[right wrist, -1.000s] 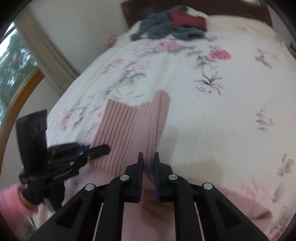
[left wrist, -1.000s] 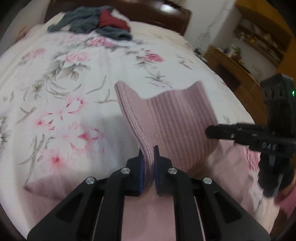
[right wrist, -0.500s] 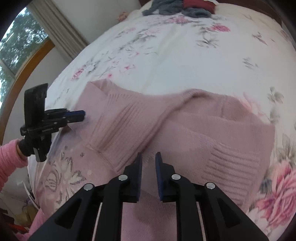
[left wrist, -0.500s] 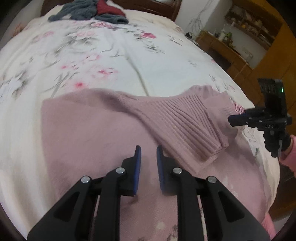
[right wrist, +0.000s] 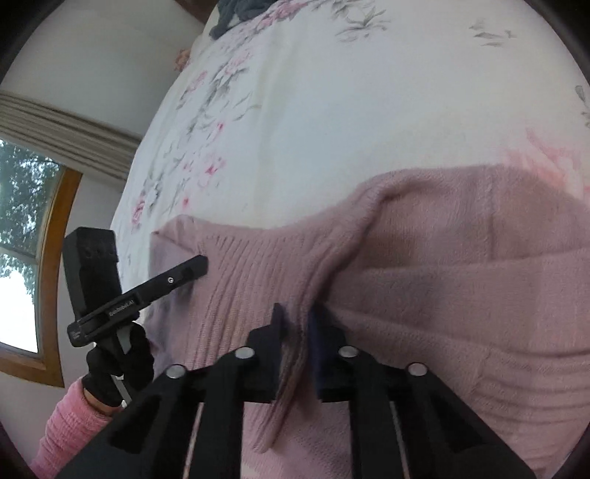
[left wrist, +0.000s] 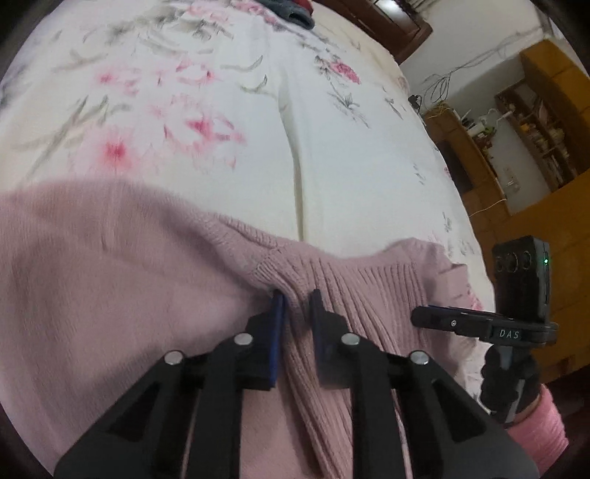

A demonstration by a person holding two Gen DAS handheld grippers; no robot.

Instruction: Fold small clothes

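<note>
A pink knit sweater (left wrist: 110,276) lies spread across the near part of the floral bedsheet (left wrist: 228,154). In the left wrist view, my left gripper (left wrist: 297,306) is low on it, shut on a puckered ridge of the ribbed hem. In the right wrist view, my right gripper (right wrist: 297,317) is shut on a raised fold of the sweater (right wrist: 461,258) that runs up and to the right. Each gripper shows in the other's view: the right gripper (left wrist: 424,317) over the ribbed band, the left gripper (right wrist: 199,263) at the sweater's left corner. Pink sleeves and a black glove hold the handles.
A heap of grey and red clothes (left wrist: 295,11) lies at the far end of the bed by the dark headboard (left wrist: 402,29). Wooden shelves and cabinets (left wrist: 545,140) stand to the right. A window (right wrist: 22,258) with a curtain is on the left wall.
A second ago both grippers held a sweater fold up. Half a second ago they were open above the laid-down fold. Now both are lower and closed on the fabric.
</note>
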